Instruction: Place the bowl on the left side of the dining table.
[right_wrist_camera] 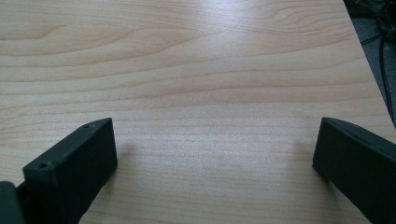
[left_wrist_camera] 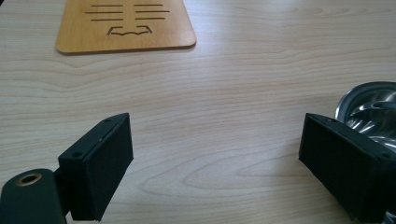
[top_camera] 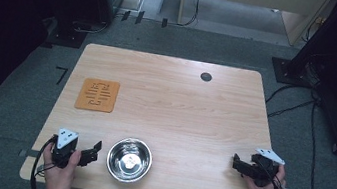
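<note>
One shiny round steel bowl (top_camera: 129, 159), empty

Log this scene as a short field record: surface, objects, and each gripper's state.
surface: light wooden table
bowl: empty steel bowl, near edge, just right of the left gripper
mat: orange wooden trivet, flat, left side, apart from the bowl
left gripper: open, holding nothing
right gripper: open, holding nothing, over bare wood
grommet: dark round hole near far edge

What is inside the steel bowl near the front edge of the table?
The steel bowl looks empty: the high view shows just its shiny base with reflections. In the left gripper view, the claw's right jaw covers part of its rim.
</note>
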Action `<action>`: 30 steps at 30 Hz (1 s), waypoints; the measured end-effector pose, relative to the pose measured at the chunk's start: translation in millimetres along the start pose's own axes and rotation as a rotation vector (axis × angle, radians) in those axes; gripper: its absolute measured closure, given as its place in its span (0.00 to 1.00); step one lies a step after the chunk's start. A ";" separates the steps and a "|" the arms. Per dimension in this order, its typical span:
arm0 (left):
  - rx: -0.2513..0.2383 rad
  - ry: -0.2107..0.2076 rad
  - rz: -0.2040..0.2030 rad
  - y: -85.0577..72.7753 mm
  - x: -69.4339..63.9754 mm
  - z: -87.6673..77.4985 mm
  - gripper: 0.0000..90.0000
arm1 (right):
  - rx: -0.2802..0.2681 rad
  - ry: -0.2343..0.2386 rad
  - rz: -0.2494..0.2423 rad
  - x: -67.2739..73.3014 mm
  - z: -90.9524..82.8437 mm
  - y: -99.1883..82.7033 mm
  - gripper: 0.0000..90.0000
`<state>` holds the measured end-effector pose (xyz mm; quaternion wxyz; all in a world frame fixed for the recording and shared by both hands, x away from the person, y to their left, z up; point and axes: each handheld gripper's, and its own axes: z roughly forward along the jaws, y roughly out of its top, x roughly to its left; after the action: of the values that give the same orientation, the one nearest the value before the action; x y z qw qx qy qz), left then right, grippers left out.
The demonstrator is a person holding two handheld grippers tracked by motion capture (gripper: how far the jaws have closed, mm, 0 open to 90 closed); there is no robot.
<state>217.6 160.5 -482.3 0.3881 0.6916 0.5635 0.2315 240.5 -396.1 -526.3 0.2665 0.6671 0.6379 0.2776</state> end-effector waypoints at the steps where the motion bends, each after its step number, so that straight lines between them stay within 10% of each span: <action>1: -0.002 -0.003 -0.002 0.1 -1.1 -0.2 0.11 | 0.000 0.000 0.000 0.0 0.0 0.0 0.00; 30: 0.007 -0.116 0.026 -2.1 -33.4 4.7 0.16 | 0.000 0.000 0.000 0.0 0.0 0.0 0.00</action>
<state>211.3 127.3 -482.8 0.4145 0.7126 0.5317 0.1940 240.5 -396.1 -526.3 0.2662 0.6672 0.6379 0.2777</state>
